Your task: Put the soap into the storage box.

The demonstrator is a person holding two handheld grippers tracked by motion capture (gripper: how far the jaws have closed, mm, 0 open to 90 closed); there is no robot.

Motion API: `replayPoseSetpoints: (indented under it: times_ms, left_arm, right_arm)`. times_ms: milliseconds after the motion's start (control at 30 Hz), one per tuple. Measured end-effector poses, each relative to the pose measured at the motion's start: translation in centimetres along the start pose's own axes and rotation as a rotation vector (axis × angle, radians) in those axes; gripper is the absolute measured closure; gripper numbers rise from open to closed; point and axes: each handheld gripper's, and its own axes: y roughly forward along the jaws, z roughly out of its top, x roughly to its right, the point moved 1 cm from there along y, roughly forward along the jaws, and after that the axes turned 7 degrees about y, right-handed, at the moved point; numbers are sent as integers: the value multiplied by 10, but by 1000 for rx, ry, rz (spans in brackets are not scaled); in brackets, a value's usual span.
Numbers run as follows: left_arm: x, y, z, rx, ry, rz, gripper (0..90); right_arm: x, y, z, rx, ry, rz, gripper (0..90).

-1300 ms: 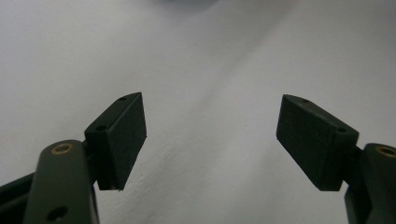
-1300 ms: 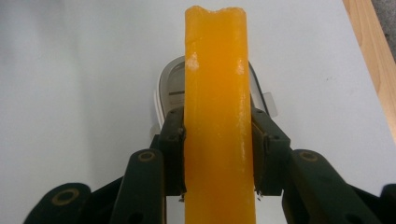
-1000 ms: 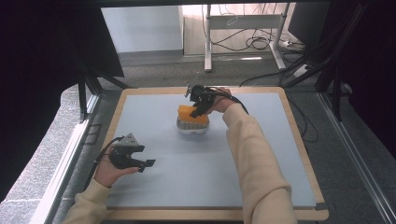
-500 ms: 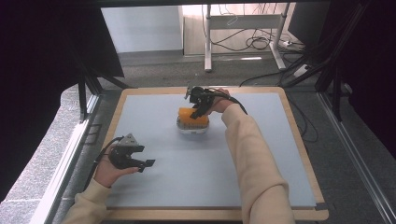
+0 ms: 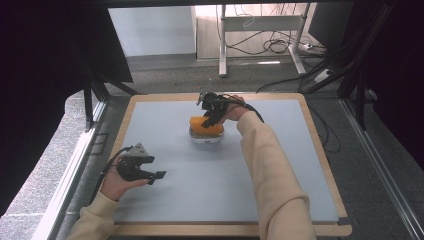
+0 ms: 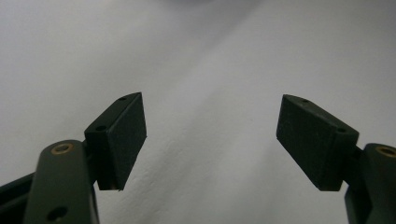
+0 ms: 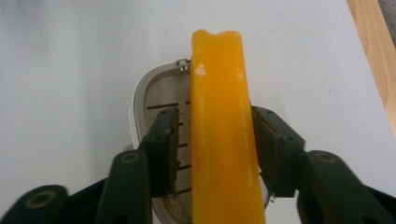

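Your right gripper [image 7: 215,151] has just been opening, loosely straddling the sponge [image 7: 223,135]: soft, light; pinch mid-length. Left gripper [image 6: 211,135] wide, empty.

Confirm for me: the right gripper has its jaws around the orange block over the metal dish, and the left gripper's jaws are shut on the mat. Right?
Not quite. The left gripper has its jaws wide open with nothing between them, as the left gripper view shows. The rest stands: the right gripper has its jaws around the orange block over the metal dish.
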Motion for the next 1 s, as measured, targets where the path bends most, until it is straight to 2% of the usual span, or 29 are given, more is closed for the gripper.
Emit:
replayPoseSetpoints:
  times_ms: [333,600,1000]
  left_arm:
    - [1,2,0,-5,5,-6,243]
    - [2,2,0,-9,8,-8,243]
    - [3,4,0,-18,17,-9,242]
  right_arm:
    - [-2,-7,-2,36,86,-38,385]
    - [-3,-13,-3,65,115,-75,309]
    - [-4,-21,-7,129,173,-104,271]
